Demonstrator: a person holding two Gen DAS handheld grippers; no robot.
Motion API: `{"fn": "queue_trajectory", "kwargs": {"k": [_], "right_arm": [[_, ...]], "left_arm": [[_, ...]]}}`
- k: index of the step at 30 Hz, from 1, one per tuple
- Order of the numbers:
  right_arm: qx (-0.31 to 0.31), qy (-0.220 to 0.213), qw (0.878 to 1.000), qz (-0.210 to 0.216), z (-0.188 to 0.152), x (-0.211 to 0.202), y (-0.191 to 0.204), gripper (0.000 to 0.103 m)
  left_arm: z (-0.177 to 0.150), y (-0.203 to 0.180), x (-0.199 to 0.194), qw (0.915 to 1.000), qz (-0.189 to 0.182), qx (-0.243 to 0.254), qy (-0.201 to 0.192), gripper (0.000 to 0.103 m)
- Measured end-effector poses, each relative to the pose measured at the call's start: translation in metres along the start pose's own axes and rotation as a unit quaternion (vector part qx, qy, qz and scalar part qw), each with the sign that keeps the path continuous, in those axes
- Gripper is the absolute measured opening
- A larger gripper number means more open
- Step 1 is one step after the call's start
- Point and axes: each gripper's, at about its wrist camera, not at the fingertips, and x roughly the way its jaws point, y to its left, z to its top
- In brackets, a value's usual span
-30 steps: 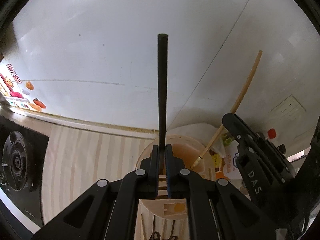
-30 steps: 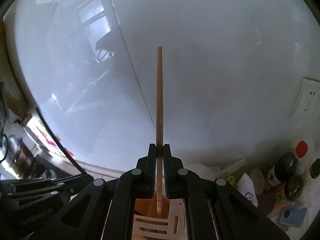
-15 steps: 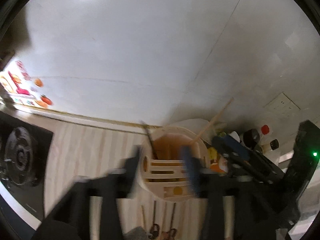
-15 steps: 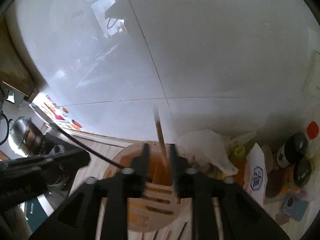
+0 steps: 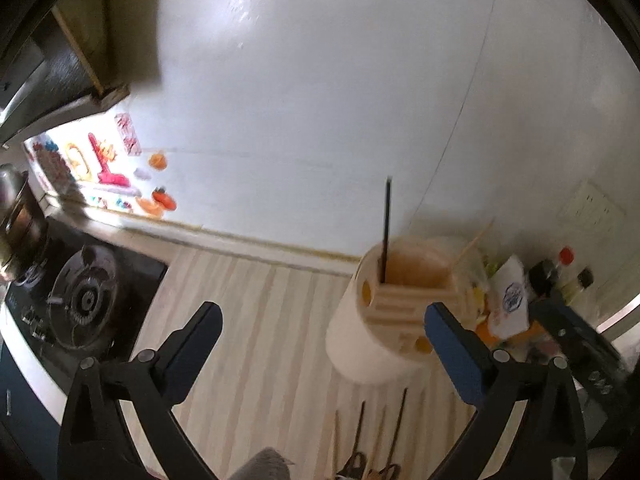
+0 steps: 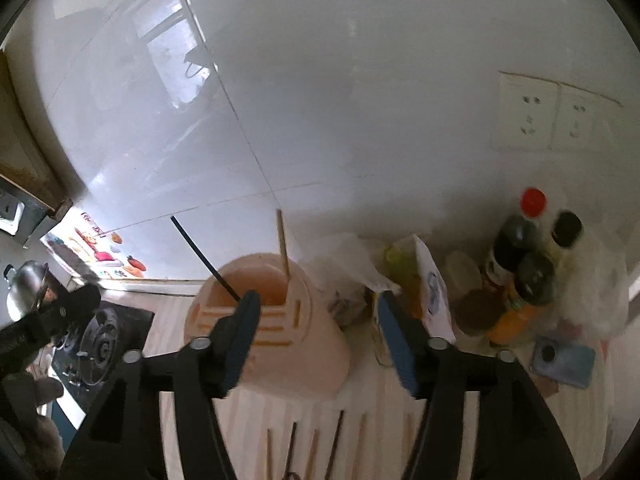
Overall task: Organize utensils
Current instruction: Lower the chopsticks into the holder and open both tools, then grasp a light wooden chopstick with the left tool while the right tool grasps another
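Note:
A cream utensil holder (image 5: 372,340) (image 6: 304,344) stands on the striped counter by the wall. A black chopstick (image 5: 386,232) (image 6: 200,256) and a wooden chopstick (image 5: 472,242) (image 6: 283,244) stand upright in it. My left gripper (image 5: 322,320) is pulled back to the holder's left, its jaws opening wide with nothing between them. My right gripper (image 6: 318,304) hovers just before the holder's right side, its jaws opening and gripping nothing. Several loose chopsticks (image 5: 368,432) (image 6: 316,452) lie on the counter in front of the holder.
A gas stove (image 5: 80,296) sits at the left with a metal pot (image 6: 24,284) behind it. Bottles (image 6: 520,248), a white carton (image 6: 434,304) and a blue case (image 6: 564,360) crowd the counter at the right. Wall sockets (image 6: 552,120) are above them.
Both grippers let go of their chopsticks, which now stand in the holder. Both jaws opened wide and both grippers drew back from the holder.

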Motion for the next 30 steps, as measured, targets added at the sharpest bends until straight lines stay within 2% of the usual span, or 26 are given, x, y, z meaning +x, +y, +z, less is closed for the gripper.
{"fn": "queue_trajectory", "kwargs": {"k": [3, 6, 11, 13, 15, 17, 19, 21, 23, 25, 27, 28, 29, 30], "right_arm": [[0.008, -0.004, 1.000, 0.002, -0.014, -0.006, -0.007, 0.090], [0.011, 0.012, 1.000, -0.010, -0.039, -0.001, -0.013, 0.091], [0.021, 0.098, 0.995, -0.019, -0.086, 0.028, -0.026, 0.091], [0.026, 0.144, 0.989, -0.024, -0.110, 0.047, -0.032, 0.080], [0.030, 0.197, 0.979, -0.034, -0.136, 0.070, -0.036, 0.062], [0.037, 0.234, 0.971, -0.039, -0.156, 0.089, -0.040, 0.055], [0.040, 0.270, 0.961, -0.050, -0.178, 0.110, -0.045, 0.050], [0.041, 0.289, 0.955, -0.058, -0.192, 0.123, -0.048, 0.042], [0.039, 0.305, 0.949, -0.066, -0.205, 0.135, -0.052, 0.037], [0.033, 0.319, 0.944, -0.072, -0.215, 0.143, -0.054, 0.027], [0.013, 0.315, 0.945, -0.084, -0.218, 0.143, -0.053, 0.018], [0.007, 0.321, 0.944, -0.083, -0.219, 0.144, -0.052, 0.016], [0.003, 0.320, 0.943, -0.086, -0.219, 0.144, -0.052, 0.010], [-0.001, 0.323, 0.942, -0.089, -0.220, 0.144, -0.053, 0.009]], "left_arm": [[-0.024, 0.000, 0.011, 0.9994, 0.022, 0.013, 0.023, 0.103], [-0.053, 0.001, 0.027, 0.9965, 0.060, 0.022, 0.053, 0.103], [-0.103, 0.009, 0.068, 0.9888, 0.073, 0.013, 0.130, 0.103], [-0.122, 0.011, 0.087, 0.9838, 0.074, 0.013, 0.162, 0.103], [-0.142, 0.012, 0.107, 0.9780, 0.071, 0.013, 0.196, 0.101], [-0.159, 0.011, 0.124, 0.9715, 0.061, 0.012, 0.229, 0.097], [-0.175, 0.009, 0.142, 0.9644, 0.048, 0.013, 0.260, 0.081], [-0.187, 0.005, 0.156, 0.9587, 0.040, 0.016, 0.281, 0.072], [-0.194, 0.000, 0.165, 0.9556, 0.031, 0.020, 0.292, 0.069], [-0.199, -0.004, 0.173, 0.9533, 0.033, 0.030, 0.299, 0.051], [-0.203, -0.007, 0.179, 0.9513, 0.032, 0.035, 0.304, 0.040], [-0.202, -0.009, 0.178, 0.9545, 0.035, 0.039, 0.294, 0.027], [-0.201, -0.012, 0.177, 0.9562, 0.030, 0.048, 0.287, 0.021], [-0.199, -0.014, 0.177, 0.9561, 0.029, 0.057, 0.286, 0.005]]}}
